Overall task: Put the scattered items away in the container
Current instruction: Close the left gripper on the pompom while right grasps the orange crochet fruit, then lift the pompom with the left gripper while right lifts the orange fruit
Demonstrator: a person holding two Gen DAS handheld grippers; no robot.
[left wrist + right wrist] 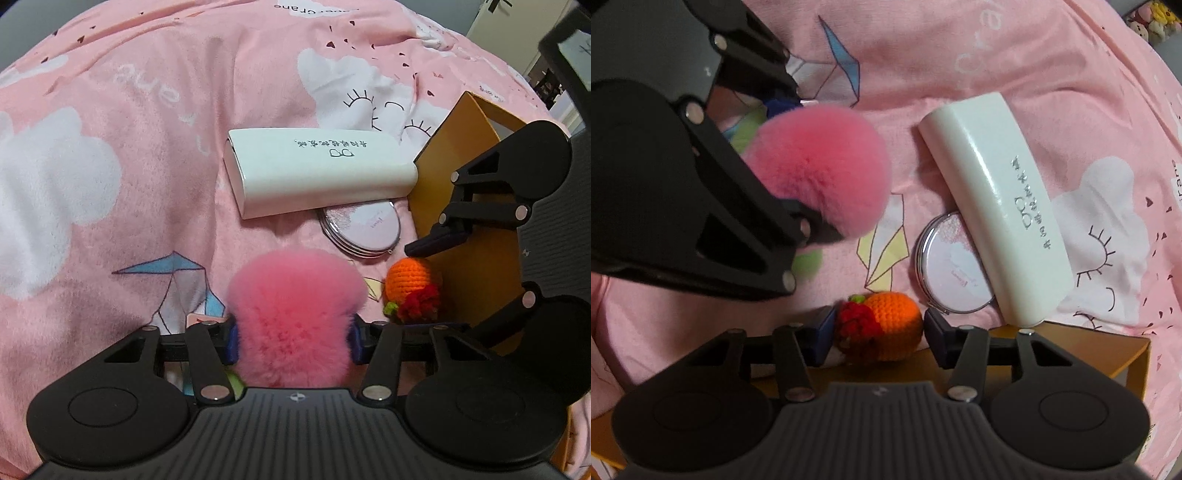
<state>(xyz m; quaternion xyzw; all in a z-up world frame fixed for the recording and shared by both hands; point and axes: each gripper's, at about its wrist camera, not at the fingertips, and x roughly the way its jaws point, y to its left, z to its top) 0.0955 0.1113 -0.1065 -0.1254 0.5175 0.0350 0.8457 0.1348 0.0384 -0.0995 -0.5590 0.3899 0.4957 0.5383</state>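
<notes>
Pompom (295, 314), pink and fluffy, sits squeezed in the left gripper (293, 341) above the bed (110, 110); it looks light and squashy, best held across its middle. Right gripper (879, 334) straddles the crocheted orange (892, 321) at the yellow box's (1071, 354) rim, jaws not quite touching it; soft, grippy yarn.
</notes>
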